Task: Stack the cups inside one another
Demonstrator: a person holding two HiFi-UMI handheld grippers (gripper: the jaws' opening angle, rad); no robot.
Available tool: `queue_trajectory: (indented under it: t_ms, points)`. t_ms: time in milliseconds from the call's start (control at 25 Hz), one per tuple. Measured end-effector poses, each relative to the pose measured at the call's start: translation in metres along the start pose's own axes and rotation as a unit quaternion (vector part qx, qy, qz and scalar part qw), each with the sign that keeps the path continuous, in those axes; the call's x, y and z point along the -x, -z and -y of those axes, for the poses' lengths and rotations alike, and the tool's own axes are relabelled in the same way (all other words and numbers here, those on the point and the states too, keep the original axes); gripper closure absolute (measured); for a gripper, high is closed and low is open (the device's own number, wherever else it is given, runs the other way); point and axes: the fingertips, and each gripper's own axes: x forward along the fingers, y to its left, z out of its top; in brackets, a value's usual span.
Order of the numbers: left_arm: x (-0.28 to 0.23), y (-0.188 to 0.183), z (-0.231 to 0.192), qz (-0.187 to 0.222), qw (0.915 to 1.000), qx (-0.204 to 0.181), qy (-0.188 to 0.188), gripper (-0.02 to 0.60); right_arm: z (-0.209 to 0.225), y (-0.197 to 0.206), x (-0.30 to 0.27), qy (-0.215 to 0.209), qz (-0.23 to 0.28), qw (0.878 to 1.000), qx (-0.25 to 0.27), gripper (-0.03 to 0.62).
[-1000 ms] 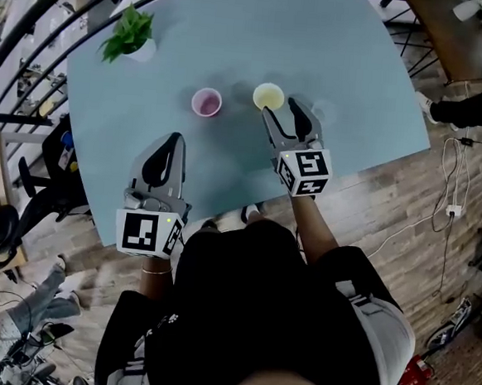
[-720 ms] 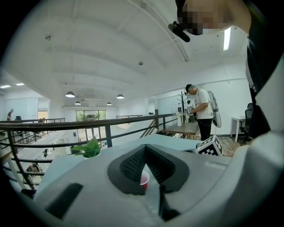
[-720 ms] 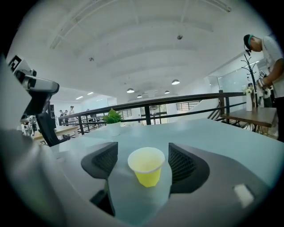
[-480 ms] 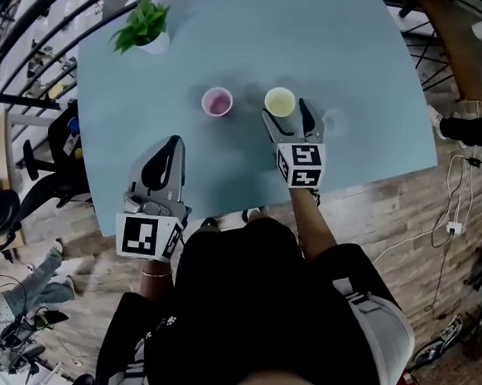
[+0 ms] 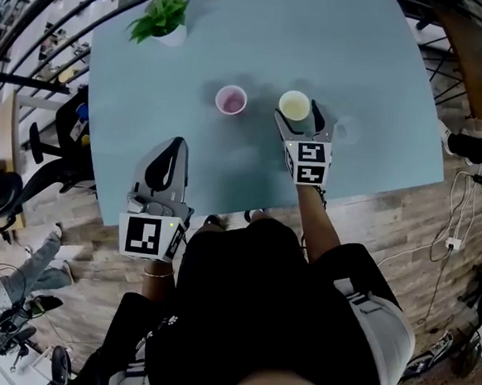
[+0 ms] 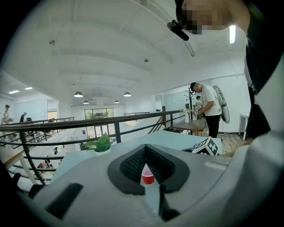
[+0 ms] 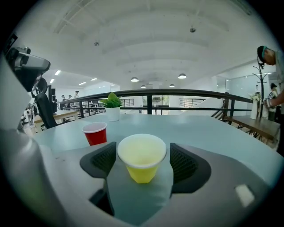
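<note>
A yellow cup [image 5: 294,105] [image 7: 141,157] stands upright on the light blue table [image 5: 320,36]. My right gripper [image 5: 298,111] [image 7: 143,162] straddles it; its jaws are opening, and a pad stands on each side of the cup with a small gap. A red cup [image 5: 231,99] [image 7: 95,133] stands upright to the yellow cup's left, apart from it. My left gripper [image 5: 171,145] [image 6: 146,166] hovers near the table's front edge with its jaws together and nothing in them. Through the slit between them the left gripper view shows the red cup [image 6: 147,178].
A small potted plant [image 5: 161,22] [image 7: 112,106] [image 6: 103,145] stands at the table's far left. A faint translucent round thing [image 5: 346,129] lies just right of the right gripper. A black railing runs behind the table. A person [image 6: 209,108] stands at another table far off.
My right gripper has moved forward and down, and its jaws have widened, so the yellow cup now sits between them. The left gripper has stayed in place.
</note>
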Motion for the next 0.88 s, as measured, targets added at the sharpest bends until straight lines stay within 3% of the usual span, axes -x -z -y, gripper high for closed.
queue_trajectory:
  t_ms: [80,400,880]
  points:
    - [0.001,0.001,-0.002,-0.001,1.0,0.001,-0.003,0.589,-0.001,0.0,-0.001,-0.002,0.0,1.0,0.003,0.257]
    - [0.007,0.004,-0.009,0.001,0.9999,0.005,-0.015,0.589,-0.007,-0.005,0.001,-0.015,0.001,1.0,0.018,0.261]
    - [0.02,0.005,-0.027,0.012,0.9992,0.021,-0.033,0.589,-0.035,-0.055,0.004,-0.057,0.045,0.997,0.026,0.26]
